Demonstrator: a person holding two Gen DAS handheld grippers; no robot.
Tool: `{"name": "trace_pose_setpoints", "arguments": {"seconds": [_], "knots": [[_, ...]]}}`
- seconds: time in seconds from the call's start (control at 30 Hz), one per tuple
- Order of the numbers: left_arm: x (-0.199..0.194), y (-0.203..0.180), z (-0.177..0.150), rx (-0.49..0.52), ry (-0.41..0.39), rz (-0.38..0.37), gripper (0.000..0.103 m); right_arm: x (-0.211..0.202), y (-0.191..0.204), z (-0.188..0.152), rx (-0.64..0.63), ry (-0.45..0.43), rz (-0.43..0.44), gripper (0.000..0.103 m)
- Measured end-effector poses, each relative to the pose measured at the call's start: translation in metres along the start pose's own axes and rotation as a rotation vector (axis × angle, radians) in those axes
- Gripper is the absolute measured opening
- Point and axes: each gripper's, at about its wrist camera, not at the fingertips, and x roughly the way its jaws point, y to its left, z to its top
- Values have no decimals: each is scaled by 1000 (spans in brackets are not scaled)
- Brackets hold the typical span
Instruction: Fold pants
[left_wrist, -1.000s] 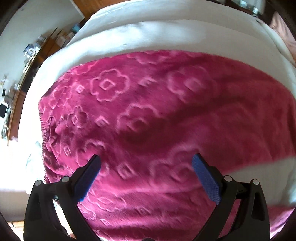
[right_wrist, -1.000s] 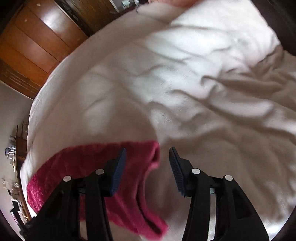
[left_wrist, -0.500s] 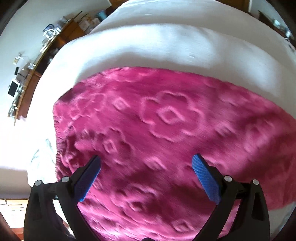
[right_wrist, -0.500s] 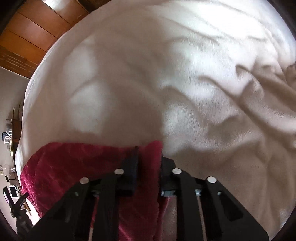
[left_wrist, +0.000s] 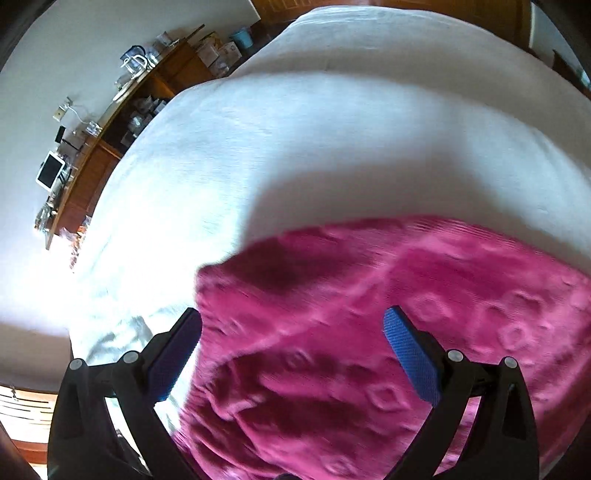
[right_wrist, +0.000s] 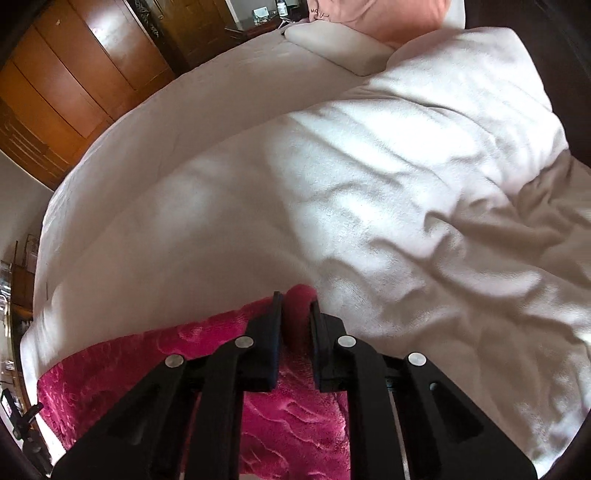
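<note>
- The pink pants (left_wrist: 388, 332), a fleecy fabric embossed with flower shapes, lie spread on a bed (left_wrist: 295, 147) covered in white bedding.
- The right hand-held gripper (right_wrist: 295, 314) has its jaws closing, its pads already pinching a raised fold at the pants' (right_wrist: 295, 424) edge, beside the rumpled white blanket (right_wrist: 406, 221).
- The left hand-held gripper (left_wrist: 291, 332) points steeply down over the pants, its jaws spread wide and its blue pads gripping nothing; its left finger sits at the fabric's edge.
- A wooden desk (left_wrist: 92, 155) cluttered with small items stands along the wall beside the bed.
- A wooden wardrobe (right_wrist: 74, 85) stands beyond the bed.
</note>
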Motion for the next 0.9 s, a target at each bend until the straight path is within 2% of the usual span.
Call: {"name": "trace_pose_setpoints", "arguments": {"seconds": [0.13,0.33,0.43,0.53,0.6,0.7,0.8,0.9], "knots": [[28,15,5,49,12,-5,98,-4,10,-4,-7,6,-36,12],[59,17,13,75,41,-84,98,-4,17,-9,-7,-2,-85,12],[70,18,18,90,49,-126,95,-6,22,-12,-13,-4,-107,12],[74,17,20,137,42,-175,76,-9,25,-13,-13,-10,-125,12],[71,9,22,179,45,-238,48,-12,27,-14,-13,-16,-136,12],[66,8,24,201,39,-259,32,-17,29,-14,-9,-29,-147,12],[60,21,23,165,27,-299,23,-25,31,-15,-5,-44,-151,12],[50,35,17,149,8,-338,20,-33,32,-17,-5,-58,-149,12]]}}
